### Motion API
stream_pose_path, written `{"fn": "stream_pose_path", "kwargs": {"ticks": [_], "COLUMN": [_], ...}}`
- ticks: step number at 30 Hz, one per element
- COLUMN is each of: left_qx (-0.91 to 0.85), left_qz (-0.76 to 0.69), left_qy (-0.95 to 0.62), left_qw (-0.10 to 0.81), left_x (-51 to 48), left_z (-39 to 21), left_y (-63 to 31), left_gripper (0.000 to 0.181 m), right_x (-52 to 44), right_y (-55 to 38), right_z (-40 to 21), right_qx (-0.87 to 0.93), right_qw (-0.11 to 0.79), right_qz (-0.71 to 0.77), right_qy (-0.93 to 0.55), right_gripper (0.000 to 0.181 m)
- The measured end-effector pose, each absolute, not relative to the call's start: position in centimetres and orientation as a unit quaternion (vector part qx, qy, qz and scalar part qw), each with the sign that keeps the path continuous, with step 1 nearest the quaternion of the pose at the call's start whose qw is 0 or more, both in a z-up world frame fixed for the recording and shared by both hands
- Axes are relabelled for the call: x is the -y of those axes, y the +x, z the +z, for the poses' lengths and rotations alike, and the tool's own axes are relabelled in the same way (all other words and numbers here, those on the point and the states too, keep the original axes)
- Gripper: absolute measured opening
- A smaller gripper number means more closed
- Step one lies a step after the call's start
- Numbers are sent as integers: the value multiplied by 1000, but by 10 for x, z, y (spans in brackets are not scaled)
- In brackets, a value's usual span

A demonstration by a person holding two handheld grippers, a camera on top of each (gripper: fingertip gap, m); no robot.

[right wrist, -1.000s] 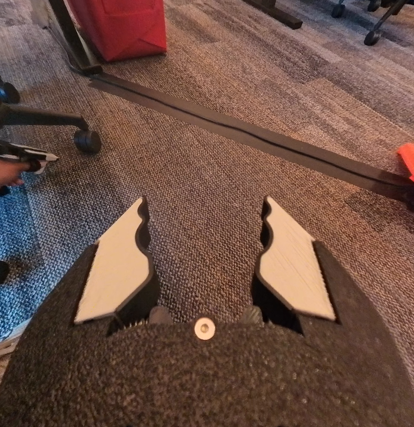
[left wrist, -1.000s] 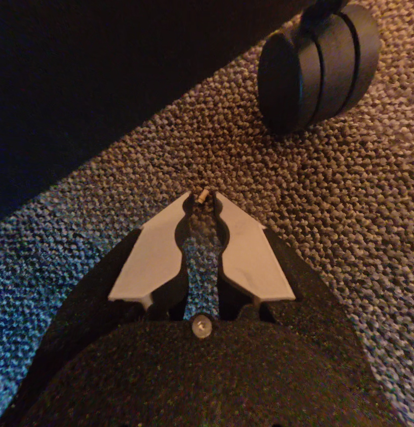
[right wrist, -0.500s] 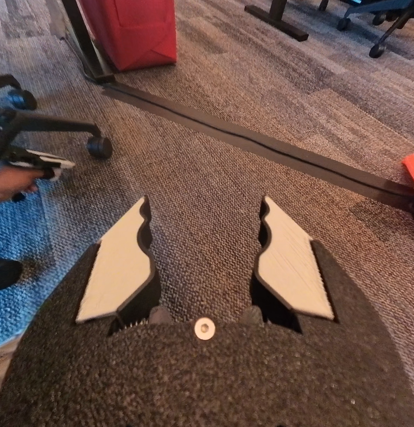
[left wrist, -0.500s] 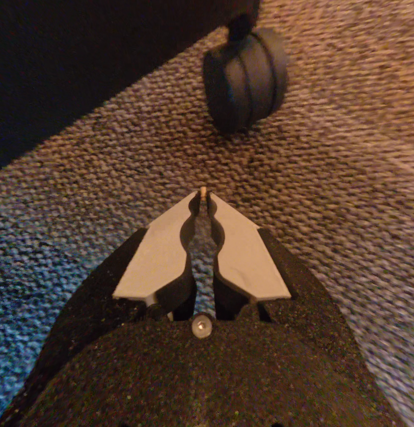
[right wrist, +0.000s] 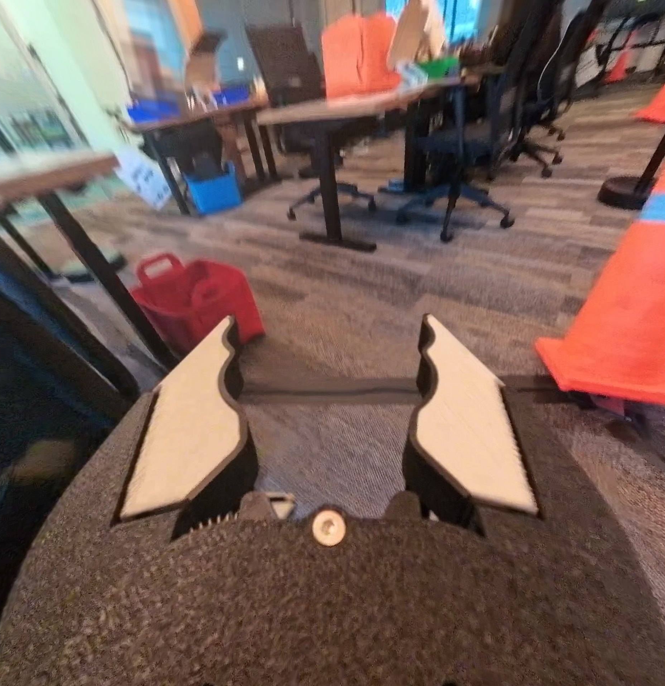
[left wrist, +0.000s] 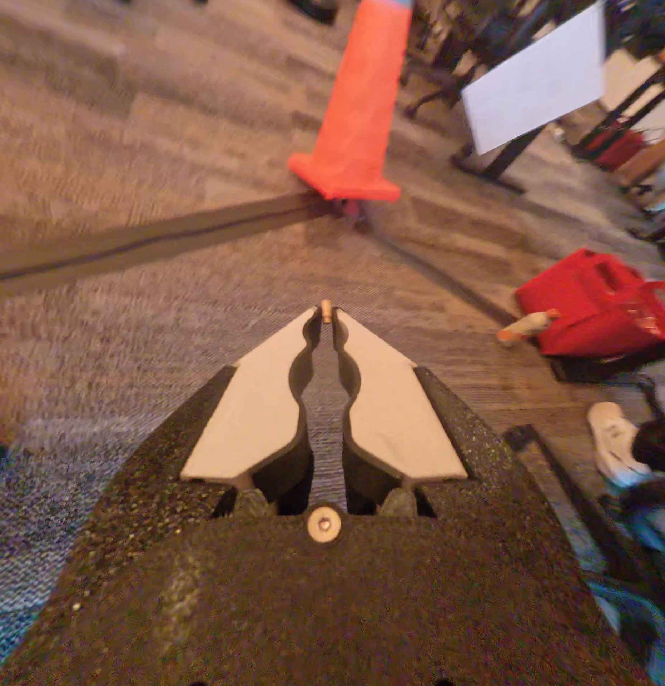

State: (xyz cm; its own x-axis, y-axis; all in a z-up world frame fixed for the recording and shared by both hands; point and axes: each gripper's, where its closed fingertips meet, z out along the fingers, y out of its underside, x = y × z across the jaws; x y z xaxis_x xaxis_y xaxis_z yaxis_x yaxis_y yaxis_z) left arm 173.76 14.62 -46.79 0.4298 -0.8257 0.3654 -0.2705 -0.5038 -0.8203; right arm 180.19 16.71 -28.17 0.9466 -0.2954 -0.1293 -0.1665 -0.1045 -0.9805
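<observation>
My left gripper [left wrist: 326, 312] is shut on a tiny tan cylindrical piece [left wrist: 326, 311] pinched upright between its very tips, held above the grey-brown carpet [left wrist: 137, 334]. An orange traffic cone [left wrist: 355, 111] stands ahead of it on a black floor cable cover [left wrist: 137, 241]. My right gripper [right wrist: 327, 330] is open and empty, raised and facing across the room. The cable cover [right wrist: 323, 389] runs between its fingers. A red bag [right wrist: 197, 297] is beyond its left finger and the orange cone [right wrist: 620, 315] is to its right.
A red bag [left wrist: 590, 308] lies at the right with a small white and orange item [left wrist: 527, 326] beside it. A white shoe [left wrist: 613, 441] and a white board on a black stand [left wrist: 535, 78] are at the right. Desks [right wrist: 342, 111] and office chairs [right wrist: 453, 167] fill the back.
The left gripper has closed on the tiny piece and lifted it off the carpet by the chair wheel, turning toward the cone. The right gripper has tilted up from the floor toward the room.
</observation>
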Motion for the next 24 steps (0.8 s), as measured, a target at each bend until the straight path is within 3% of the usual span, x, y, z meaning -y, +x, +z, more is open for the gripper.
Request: {"fn": "stream_pose_path", "kwargs": {"ticks": [7, 10, 17, 24], "left_qx": [-395, -415, -407, -258], "left_qz": [-426, -441, -440, -278], "left_qy": [-728, -707, -674, -732], "left_qw": [364, 366, 432, 565], "left_x": [-23, 34, 112, 102], "left_z": [-179, -85, 56, 85], "left_y": [1651, 1589, 1412, 1105], "left_gripper": [5, 5, 6, 5], "right_x": [-88, -35, 69, 82], "right_y": [1714, 1660, 1507, 1255], "right_z": [-7, 74, 128, 140], "right_qx": [-97, -38, 73, 194], "right_qw": [681, 668, 610, 615], "right_qz": [-52, -33, 39, 110], "right_qy": [-724, -742, -788, -756], "right_gripper": [95, 95, 94, 93]}}
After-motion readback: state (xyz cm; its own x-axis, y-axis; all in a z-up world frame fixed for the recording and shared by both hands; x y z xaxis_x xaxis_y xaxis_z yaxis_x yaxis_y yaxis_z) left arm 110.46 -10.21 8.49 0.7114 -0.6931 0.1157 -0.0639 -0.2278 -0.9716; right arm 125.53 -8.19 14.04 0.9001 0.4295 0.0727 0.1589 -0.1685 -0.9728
